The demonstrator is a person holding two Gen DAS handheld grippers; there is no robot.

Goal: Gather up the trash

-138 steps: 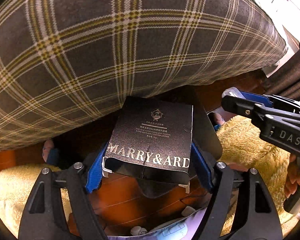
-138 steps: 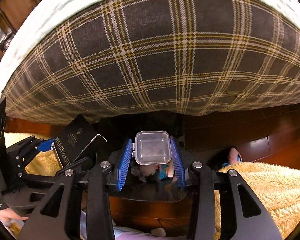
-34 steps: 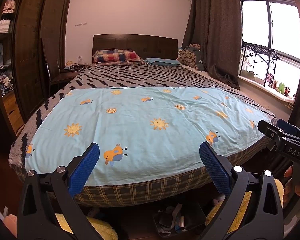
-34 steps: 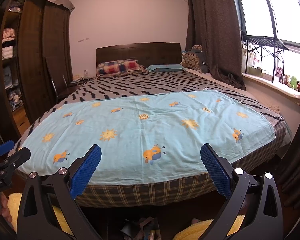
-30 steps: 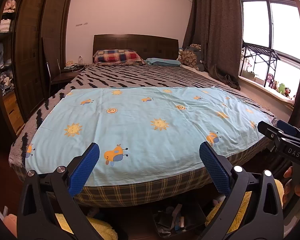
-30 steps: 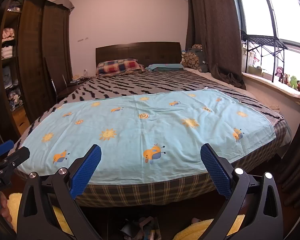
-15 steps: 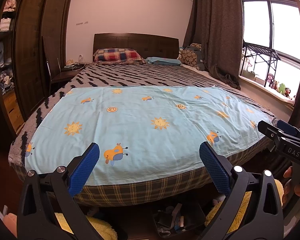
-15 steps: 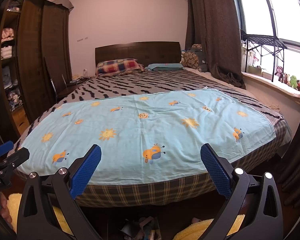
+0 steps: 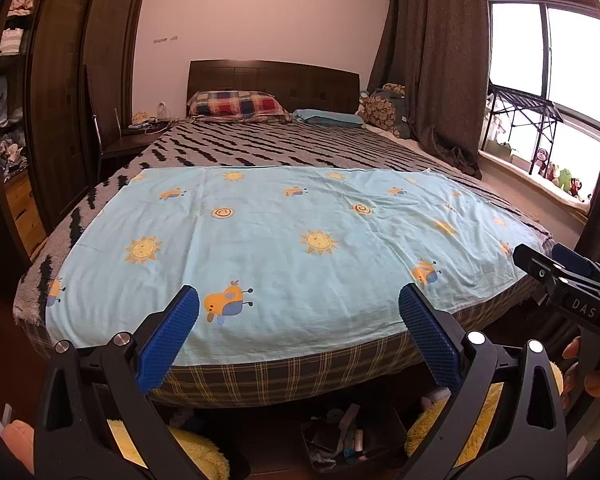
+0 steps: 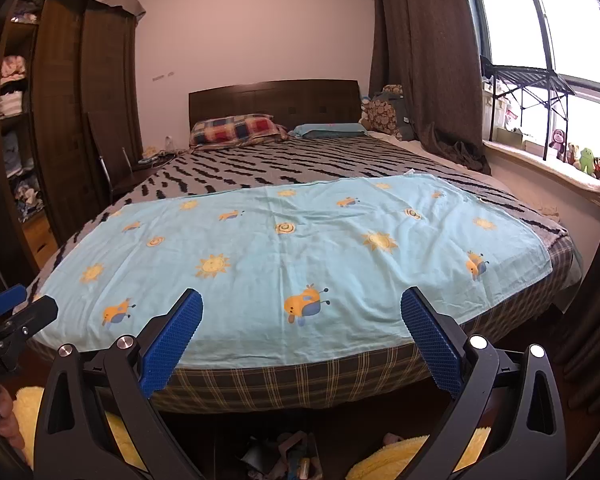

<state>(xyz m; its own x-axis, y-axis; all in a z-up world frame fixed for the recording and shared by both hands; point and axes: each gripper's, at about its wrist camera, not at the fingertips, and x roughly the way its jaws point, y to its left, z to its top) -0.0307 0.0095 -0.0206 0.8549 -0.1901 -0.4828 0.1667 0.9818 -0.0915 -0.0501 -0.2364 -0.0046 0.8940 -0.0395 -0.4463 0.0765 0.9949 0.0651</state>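
My left gripper (image 9: pixel 299 306) is open and empty, held up facing the bed. My right gripper (image 10: pixel 302 310) is open and empty too, and shows at the right edge of the left wrist view (image 9: pixel 556 276). The left gripper shows at the left edge of the right wrist view (image 10: pixel 16 312). A dark bin (image 9: pixel 396 426) with several pieces of trash stands on the floor at the foot of the bed, below the grippers. Its trash (image 10: pixel 288 458) shows at the bottom of the right wrist view.
A bed with a light blue sun-print sheet (image 9: pixel 284 240) fills the middle. Yellow fluffy rugs (image 9: pixel 196 454) (image 10: pixel 384 464) lie on the wooden floor either side of the bin. A dark wardrobe (image 9: pixel 32 120) stands left; curtains and a window (image 9: pixel 548 80) are right.
Earlier the left gripper held a black carton and the right a clear plastic box, low by the bed. Both are now open, empty and raised. No movement over the last second.
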